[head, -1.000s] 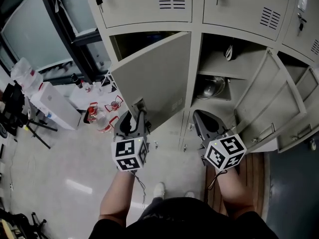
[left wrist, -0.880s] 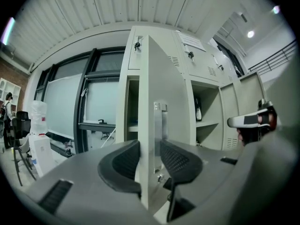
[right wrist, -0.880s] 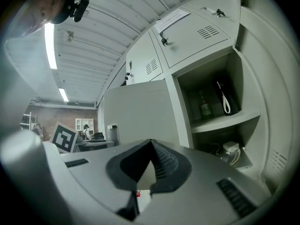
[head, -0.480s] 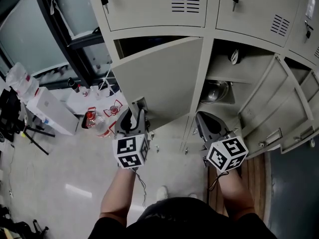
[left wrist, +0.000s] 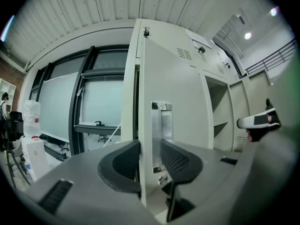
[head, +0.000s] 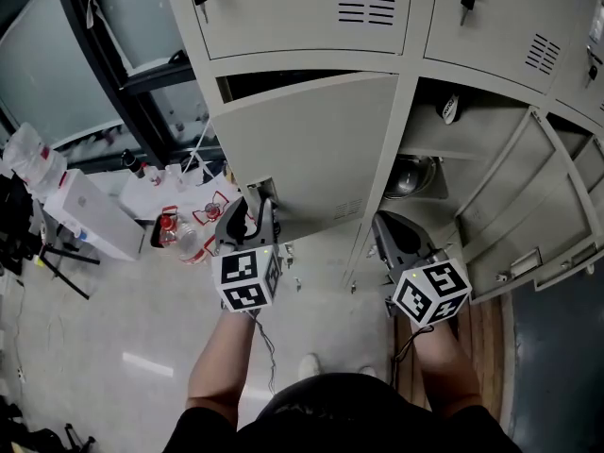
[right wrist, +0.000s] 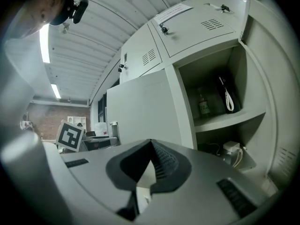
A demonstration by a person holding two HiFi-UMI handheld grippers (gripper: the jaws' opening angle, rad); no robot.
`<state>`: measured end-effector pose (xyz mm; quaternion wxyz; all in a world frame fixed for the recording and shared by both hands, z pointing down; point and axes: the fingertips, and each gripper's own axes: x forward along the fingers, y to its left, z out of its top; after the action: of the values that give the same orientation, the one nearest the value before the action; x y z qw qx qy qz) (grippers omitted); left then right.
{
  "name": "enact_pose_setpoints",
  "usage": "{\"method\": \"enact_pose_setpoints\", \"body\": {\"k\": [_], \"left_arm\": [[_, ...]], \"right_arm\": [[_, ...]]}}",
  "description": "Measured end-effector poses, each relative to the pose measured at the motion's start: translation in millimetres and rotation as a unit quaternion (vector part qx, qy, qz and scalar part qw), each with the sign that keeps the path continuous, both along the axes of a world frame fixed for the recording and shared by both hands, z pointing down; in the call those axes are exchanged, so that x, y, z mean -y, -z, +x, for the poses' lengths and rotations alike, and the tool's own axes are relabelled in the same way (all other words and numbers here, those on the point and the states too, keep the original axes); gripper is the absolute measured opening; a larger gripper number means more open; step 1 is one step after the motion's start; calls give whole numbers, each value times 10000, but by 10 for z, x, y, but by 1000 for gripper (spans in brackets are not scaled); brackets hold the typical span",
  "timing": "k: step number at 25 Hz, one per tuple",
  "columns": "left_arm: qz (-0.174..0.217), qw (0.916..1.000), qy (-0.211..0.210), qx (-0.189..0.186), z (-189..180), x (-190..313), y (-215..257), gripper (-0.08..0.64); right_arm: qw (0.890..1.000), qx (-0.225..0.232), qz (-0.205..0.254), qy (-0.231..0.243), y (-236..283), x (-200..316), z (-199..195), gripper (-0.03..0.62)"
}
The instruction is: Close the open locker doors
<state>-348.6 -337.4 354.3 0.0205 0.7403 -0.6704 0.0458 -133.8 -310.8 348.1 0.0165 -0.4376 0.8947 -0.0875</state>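
Barely visible compartment (head: 274, 83) behind locker door (head: 311, 149)

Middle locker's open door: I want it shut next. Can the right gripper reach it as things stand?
Probably yes. The right gripper, shut and empty, hangs before that locker; the door stands out just to its right, with nothing between them.

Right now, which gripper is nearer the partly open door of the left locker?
Left. The left gripper grips the partly open door at its free edge, by the latch; the right gripper, shut, hangs off to its right before the open middle locker.
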Motion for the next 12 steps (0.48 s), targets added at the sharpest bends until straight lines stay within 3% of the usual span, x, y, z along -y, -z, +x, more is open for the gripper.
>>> {"method": "enact_pose_setpoints", "body": {"k": [12], "left_arm": [[35, 9999, -28, 106, -118, 323, -9, 135]], "right_arm": [[9996, 44, -70, -284, -80, 100, -8, 0]]}}
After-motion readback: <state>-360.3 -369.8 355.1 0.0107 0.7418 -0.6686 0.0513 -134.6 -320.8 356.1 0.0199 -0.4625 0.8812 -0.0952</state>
